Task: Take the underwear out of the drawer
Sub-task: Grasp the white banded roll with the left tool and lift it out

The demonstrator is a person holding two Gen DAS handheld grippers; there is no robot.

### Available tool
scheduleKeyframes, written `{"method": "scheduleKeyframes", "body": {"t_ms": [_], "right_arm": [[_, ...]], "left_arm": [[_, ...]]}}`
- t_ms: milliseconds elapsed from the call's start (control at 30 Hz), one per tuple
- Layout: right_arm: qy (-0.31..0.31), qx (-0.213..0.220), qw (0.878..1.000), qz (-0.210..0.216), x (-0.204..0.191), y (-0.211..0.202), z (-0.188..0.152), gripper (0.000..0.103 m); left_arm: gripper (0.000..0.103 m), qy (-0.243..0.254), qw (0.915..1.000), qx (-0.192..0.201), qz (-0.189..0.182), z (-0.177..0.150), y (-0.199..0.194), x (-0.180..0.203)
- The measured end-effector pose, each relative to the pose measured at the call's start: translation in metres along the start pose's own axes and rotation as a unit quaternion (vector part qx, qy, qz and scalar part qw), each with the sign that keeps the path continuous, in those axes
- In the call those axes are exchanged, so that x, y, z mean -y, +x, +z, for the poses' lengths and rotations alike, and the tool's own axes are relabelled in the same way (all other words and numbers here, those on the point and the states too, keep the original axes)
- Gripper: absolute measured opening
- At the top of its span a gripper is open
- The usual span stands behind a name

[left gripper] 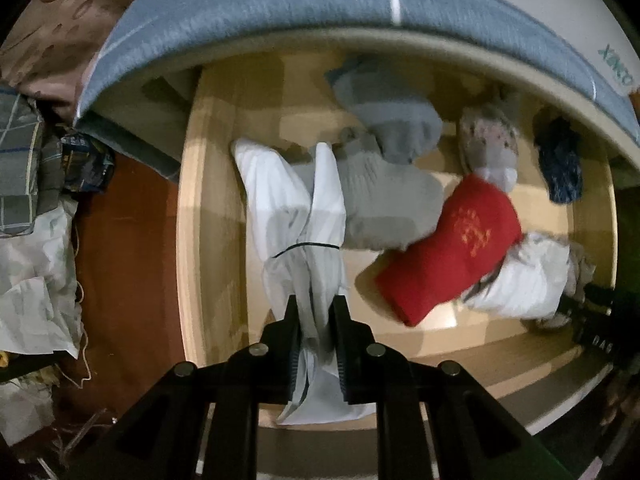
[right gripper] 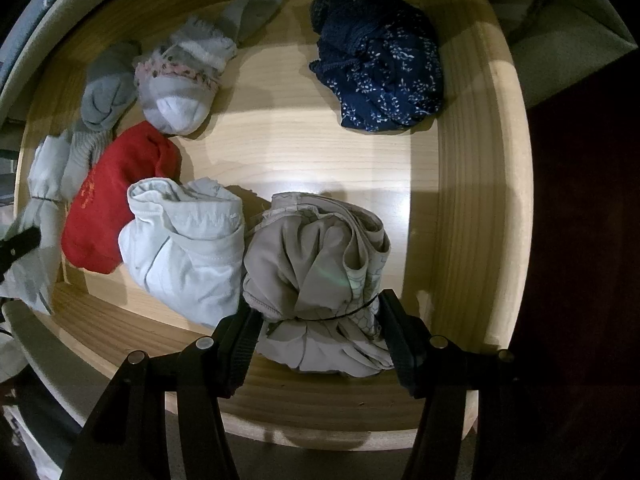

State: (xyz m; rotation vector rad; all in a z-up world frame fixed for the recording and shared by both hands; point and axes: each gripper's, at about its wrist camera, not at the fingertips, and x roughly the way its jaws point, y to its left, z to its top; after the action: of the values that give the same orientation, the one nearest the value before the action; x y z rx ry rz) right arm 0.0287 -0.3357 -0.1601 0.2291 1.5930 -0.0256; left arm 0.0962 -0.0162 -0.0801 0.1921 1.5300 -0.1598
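— What has the left gripper (left gripper: pixel 316 308) got?
— White underwear (left gripper: pixel 296 216), pinched tight between nearly closed jaws, hanging over the drawer (left gripper: pixel 208 200).
— And the right gripper (right gripper: pixel 320 316)?
— Half open, its pads against a beige bundle (right gripper: pixel 316 264) lying in the drawer's front corner.

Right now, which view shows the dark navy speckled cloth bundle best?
The right wrist view: the dark navy speckled cloth bundle sits large, sharp and unobstructed. The left wrist view shows it small and blurred near the drawer's edge.
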Motion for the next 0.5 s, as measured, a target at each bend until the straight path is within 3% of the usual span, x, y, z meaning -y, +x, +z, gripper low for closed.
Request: {"method": "scheduleKeyframes", "body": {"t_ms": [233, 433, 500], "right_arm": [[0.0, -0.001, 1.0, -0.001, 0.0, -0.001, -0.001, 0.058], [0.0, 0.0, 1.0, 0.0, -0.001, 0.0, -0.001, 0.058], [0.0, 0.0, 1.0, 0.0, -0.001, 0.0, -0.001, 0.058]], "left_arm": [[0.016, -0.009, 0.9998, -0.015, -0.011, 0.002, 0.013, -0.003], [0.035, -0.022, 0.9997, -0.012, -0.008, 0.003, 0.015, -0.001], [0.035, -0.021, 0.9997, -0.007, -0.005, 0.003, 0.013, 0.0]]}}
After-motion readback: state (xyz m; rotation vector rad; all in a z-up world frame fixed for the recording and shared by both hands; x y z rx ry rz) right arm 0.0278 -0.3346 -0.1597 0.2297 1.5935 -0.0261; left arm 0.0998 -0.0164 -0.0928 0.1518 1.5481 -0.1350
